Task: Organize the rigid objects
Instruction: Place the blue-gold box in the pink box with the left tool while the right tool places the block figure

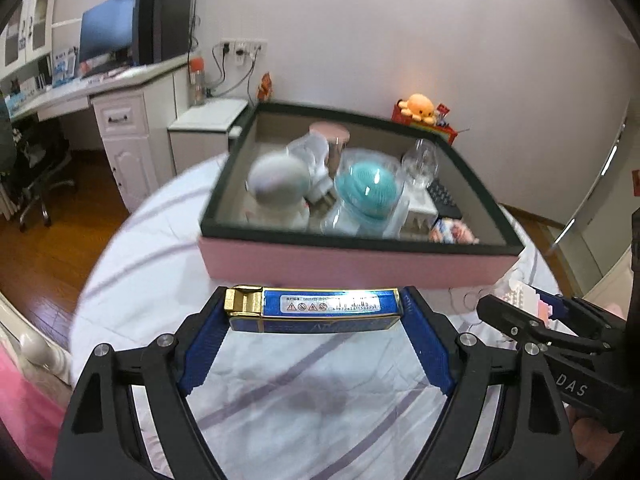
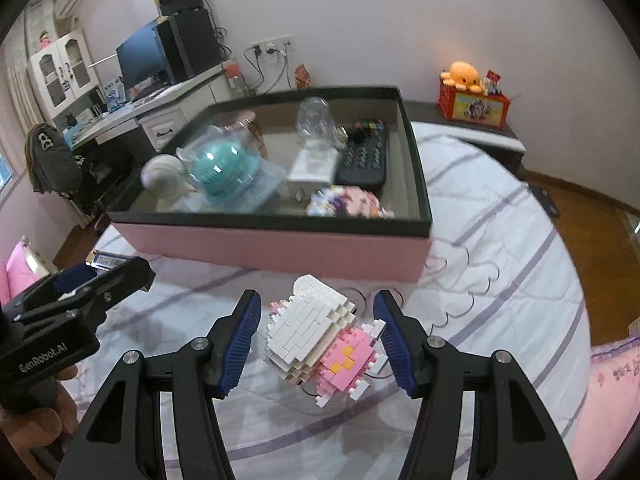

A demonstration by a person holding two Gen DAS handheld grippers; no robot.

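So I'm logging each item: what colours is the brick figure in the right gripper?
The brick figure is mostly white with pink and a few yellow bricks; right wrist view shows it best.

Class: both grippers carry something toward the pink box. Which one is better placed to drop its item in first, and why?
Left, probably. The left gripper holds the blue box close before the pink box wall. The right gripper, holding the brick figure, looks slightly farther back.

"DAS", "GenRobot.AI" on gripper [image 2: 44, 354] bodies
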